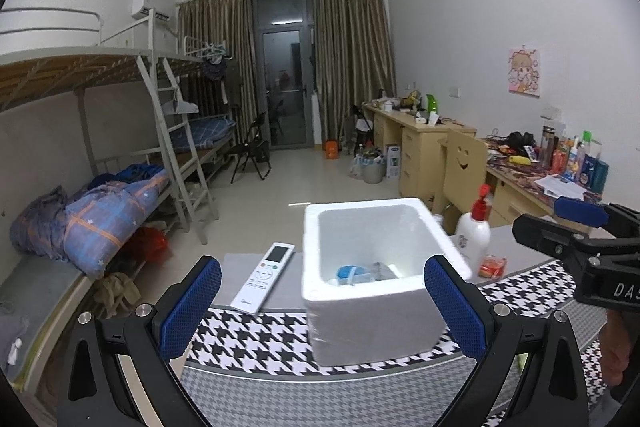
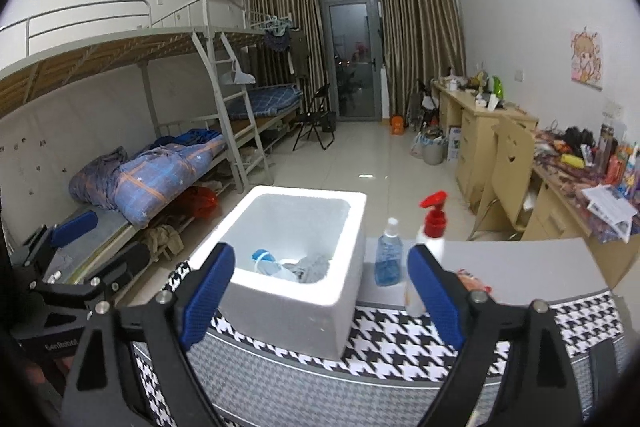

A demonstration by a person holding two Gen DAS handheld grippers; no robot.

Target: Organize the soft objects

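The left gripper [image 1: 320, 303] fills the foreground of its own view, blue-padded jaws spread wide with nothing between the pads. The right gripper [image 2: 318, 291] does the same in its view, jaws spread and empty; both hover short of the box.

Worktop [image 2: 520, 259]: grey surface with a black-and-white houndstooth cloth [image 2: 400, 339] across its near part.

White foam box [image 1: 376, 279]: open-topped, standing on the cloth edge, directly ahead of both grippers.

Soft objects [image 2: 310, 267]: grey crumpled fabric lying on the box floor, beside a blue-and-white item [image 2: 264, 259] whose kind cannot be told.

White pump bottle [image 1: 474, 231]: red nozzle, upright, just to the right of the box.

Clear bottle of blue liquid [image 2: 388, 259]: upright, between the box and the pump bottle in the right wrist view.

White remote control [image 1: 263, 278]: flat on the worktop, left of the box, apart from it.

Small orange-red packet [image 1: 493, 265]: lying near the base of the pump bottle.

Background: bunk beds [image 1: 100, 75] at left with a blue quilt [image 1: 116, 215] on the lower bunk.
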